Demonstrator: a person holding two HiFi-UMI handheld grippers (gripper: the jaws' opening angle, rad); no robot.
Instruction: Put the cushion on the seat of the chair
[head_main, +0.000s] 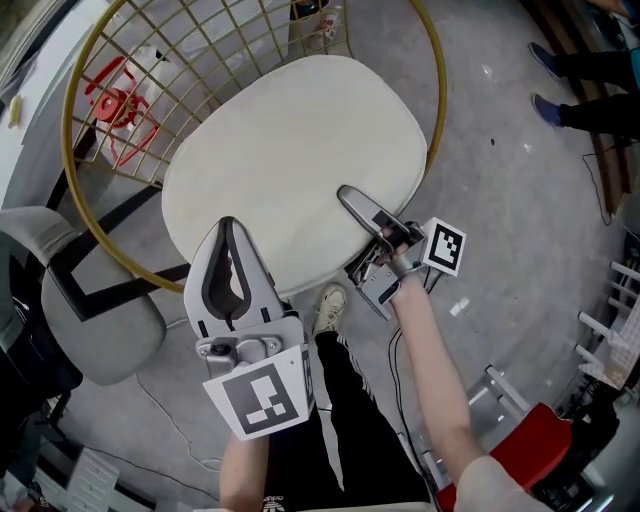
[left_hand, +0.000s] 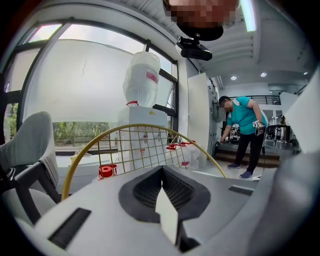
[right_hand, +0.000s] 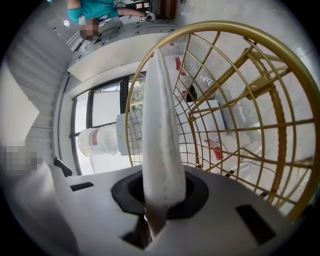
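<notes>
Cushion (head_main: 290, 150), location please? (Supervisor)

Cream, rounded, lying inside the gold ring of the wire chair (head_main: 442, 95) and covering the seat. Its near right edge is in the right gripper (head_main: 350, 197). (Inspector)

Confirm that grip. (Supervisor)

Confirmed in the right gripper view. A fold of the cushion (right_hand: 160, 135) rises from between the dark pads of the right gripper (right_hand: 155, 200), which is clamped on it. The chair's gold wire grid (right_hand: 280, 125) stands behind the fold. (Inspector)

Left gripper? (Supervisor)

The left gripper (head_main: 228, 225) is held above the cushion's near left edge and looks well above it. In the left gripper view its tips (left_hand: 162, 170) meet, so it is closed. A pale sliver shows in the gap behind the tips; I cannot tell what that is. The top of the chair's ring (left_hand: 85, 150) shows beyond the jaws. (Inspector)

Surroundings? (Supervisor)

A grey chair (head_main: 90, 330) stands to the left of the wire chair. A red object (head_main: 115, 95) shows through the grid. A large water bottle (left_hand: 142, 77) stands upside down on a white unit by the window. A person in a teal shirt (left_hand: 242, 125) bends forward far back in the room. (Inspector)
</notes>
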